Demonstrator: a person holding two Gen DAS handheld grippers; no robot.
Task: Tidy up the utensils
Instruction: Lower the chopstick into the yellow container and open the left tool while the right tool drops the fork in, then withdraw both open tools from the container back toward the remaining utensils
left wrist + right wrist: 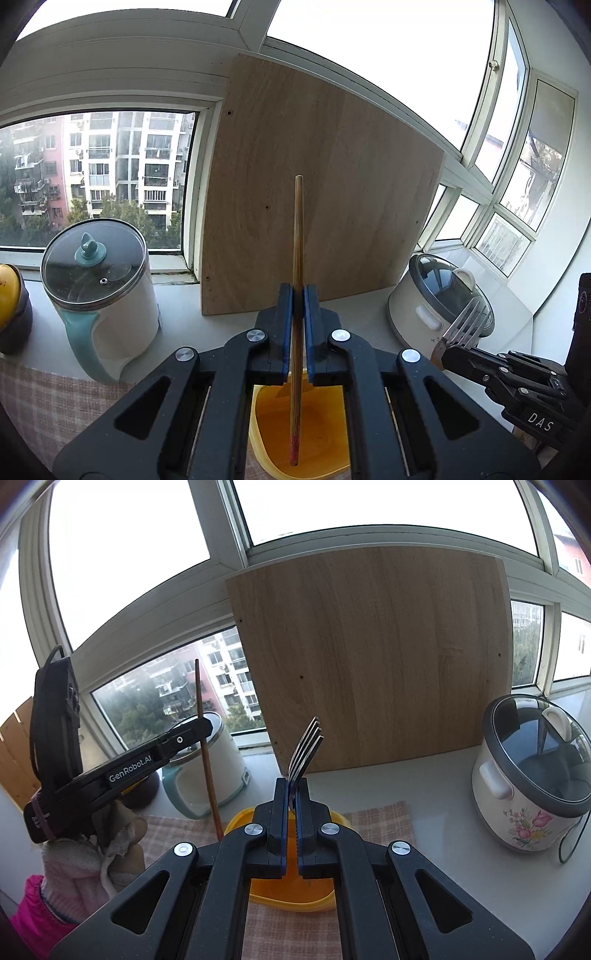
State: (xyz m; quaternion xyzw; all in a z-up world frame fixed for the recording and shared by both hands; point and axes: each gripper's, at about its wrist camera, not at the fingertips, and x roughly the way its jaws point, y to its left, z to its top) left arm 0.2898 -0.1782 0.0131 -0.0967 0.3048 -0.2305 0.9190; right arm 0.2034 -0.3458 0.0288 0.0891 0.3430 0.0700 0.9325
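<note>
My left gripper [298, 295] is shut on a wooden chopstick [297, 236] held upright, its red-marked lower end hanging over a yellow container [317, 424]. In the right wrist view the left gripper [201, 731] and chopstick [207, 760] show at the left. My right gripper [292, 786] is shut on a metal fork [304, 749], tines up, above the yellow container [295, 895]. In the left wrist view the fork [467, 321] and right gripper [448, 352] show at the right.
A wooden board [373, 657] leans on the window. A white kettle with a teal handle [99, 295] stands left, a flowered rice cooker [532, 786] right. A checked cloth [380, 819] lies under the container. A dark bowl with a yellow object [11, 306] sits far left.
</note>
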